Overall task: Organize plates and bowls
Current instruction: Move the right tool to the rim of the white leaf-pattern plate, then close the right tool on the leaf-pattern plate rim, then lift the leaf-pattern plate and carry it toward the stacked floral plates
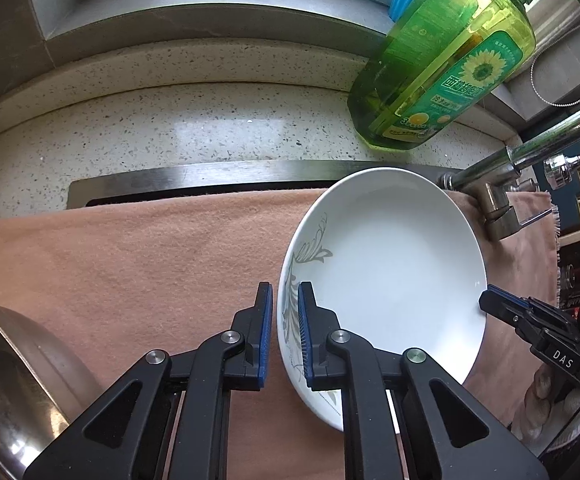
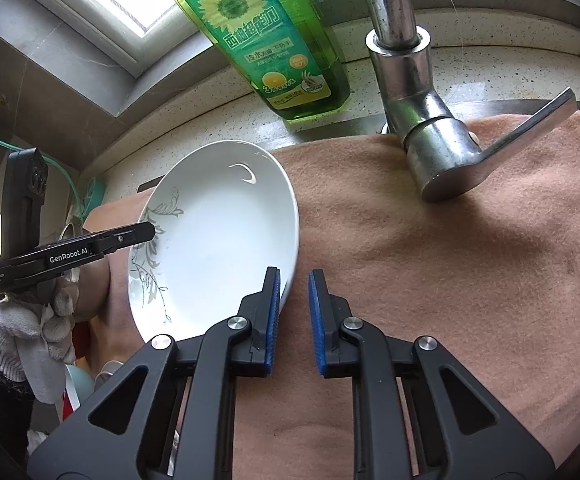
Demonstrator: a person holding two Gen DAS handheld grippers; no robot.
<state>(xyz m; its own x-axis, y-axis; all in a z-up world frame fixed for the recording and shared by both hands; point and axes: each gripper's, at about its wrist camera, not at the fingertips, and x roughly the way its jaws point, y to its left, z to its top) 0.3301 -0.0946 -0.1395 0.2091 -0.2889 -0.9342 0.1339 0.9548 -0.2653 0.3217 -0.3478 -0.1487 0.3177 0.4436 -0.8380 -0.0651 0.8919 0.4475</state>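
Note:
A white plate (image 1: 389, 272) with a grey leaf pattern hangs tilted over a brown cloth (image 1: 130, 260). My left gripper (image 1: 285, 292) is shut on its patterned left rim, the edge standing between the blue pads. My right gripper (image 1: 487, 300) reaches in from the right and meets the opposite rim. In the right wrist view the plate (image 2: 218, 248) lies left of centre. There my right gripper (image 2: 294, 276) is shut on its right rim, and my left gripper (image 2: 150, 234) clamps the far patterned edge, held by a gloved hand (image 2: 30, 328).
The brown cloth (image 2: 449, 260) covers the sink area. A chrome faucet (image 2: 421, 120) rises just behind it, beside a green dish soap bottle (image 2: 266, 40) on the speckled counter (image 1: 170, 128). A steel bowl (image 1: 10, 380) sits at the lower left.

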